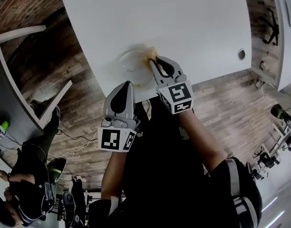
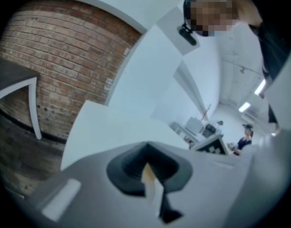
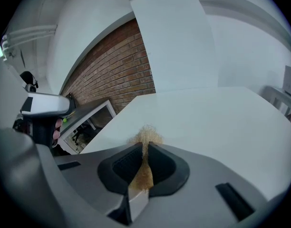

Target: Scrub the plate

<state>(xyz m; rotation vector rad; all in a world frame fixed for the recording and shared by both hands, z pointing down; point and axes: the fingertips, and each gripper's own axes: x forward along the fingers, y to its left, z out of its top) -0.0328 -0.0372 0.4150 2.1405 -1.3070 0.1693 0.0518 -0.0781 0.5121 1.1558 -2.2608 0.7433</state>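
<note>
the plate (image 1: 132, 72) lies flat on the white bench (image 1: 193, 23), close to the bench's near edge, pale and hard to pick out against the top. the right tool (image 1: 155, 61) reaches in from the plate's 5 o'clock, with its tip over the rim at about 1 o'clock. its jaws are closed on a scrubber (image 1: 149, 56), a tuft of golden, wiry fibre. in the right gripper view the scrubber (image 3: 144, 137) is pinched flat in the right tool (image 3: 145, 148) and frays out past the tips, with the bench (image 3: 221, 122) spreading beyond it. from the head view the tuft sits at the plate's rim, though actual contact cannot be made out.

the left tool (image 1: 128, 84) is at the plate's 6 o'clock, its tip overlapping the near rim in the head view. whether it touches the plate is unclear. in the left gripper view the jaws of the left tool (image 2: 146, 147) are drawn together, with only a thin pale sliver (image 2: 152, 184) in the gap; what that sliver is cannot be told. the bench (image 2: 102, 127) shows past the tips.

a round hole (image 1: 241, 54) sits in the bench at 3 o'clock from the plate. a brick wall (image 2: 64, 56) stands behind the bench, and a wooden floor (image 1: 88, 103) runs below it.
</note>
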